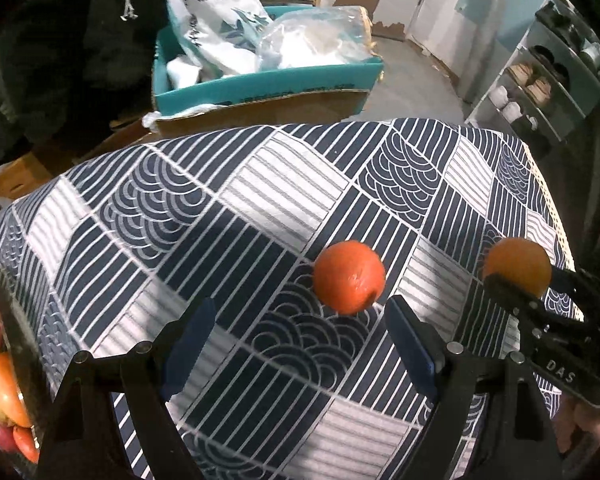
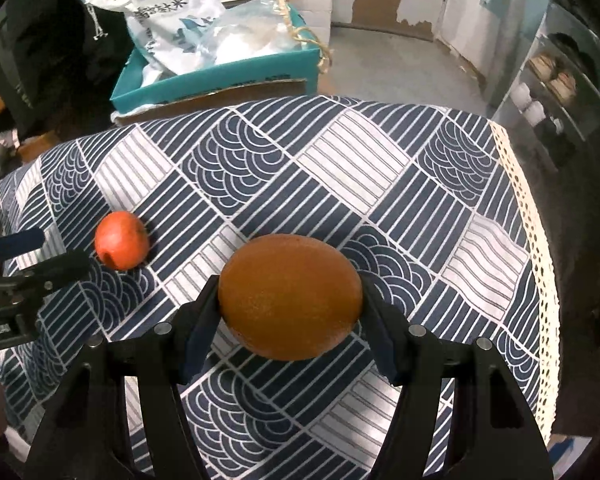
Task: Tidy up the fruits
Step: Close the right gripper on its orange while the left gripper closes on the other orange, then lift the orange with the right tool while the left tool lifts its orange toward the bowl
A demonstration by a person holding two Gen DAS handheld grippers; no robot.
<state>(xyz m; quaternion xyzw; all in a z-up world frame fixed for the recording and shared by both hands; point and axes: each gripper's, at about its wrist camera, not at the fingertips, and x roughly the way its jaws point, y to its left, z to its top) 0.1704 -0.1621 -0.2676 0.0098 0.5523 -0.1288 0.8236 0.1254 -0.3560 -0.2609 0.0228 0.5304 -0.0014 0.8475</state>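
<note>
Blue patterned tablecloth (image 2: pixel 380 168) covers the table. Right gripper (image 2: pixel 290 312) squeezes an orange (image 2: pixel 290 296), ready to carry away. Left gripper (image 1: pixel 300 344) is open near a tomato (image 1: pixel 349 276), which it needs to grab next.

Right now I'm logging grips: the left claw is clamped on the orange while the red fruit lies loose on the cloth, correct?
Wrong claw. The right claw is clamped on the orange, as the right wrist view shows; the left claw is open and empty. The red fruit does lie loose on the cloth.

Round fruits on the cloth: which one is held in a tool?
The larger, duller orange, clamped by the right tool. The smaller reddish fruit lies free on the tablecloth, ahead of the open left tool.
</note>
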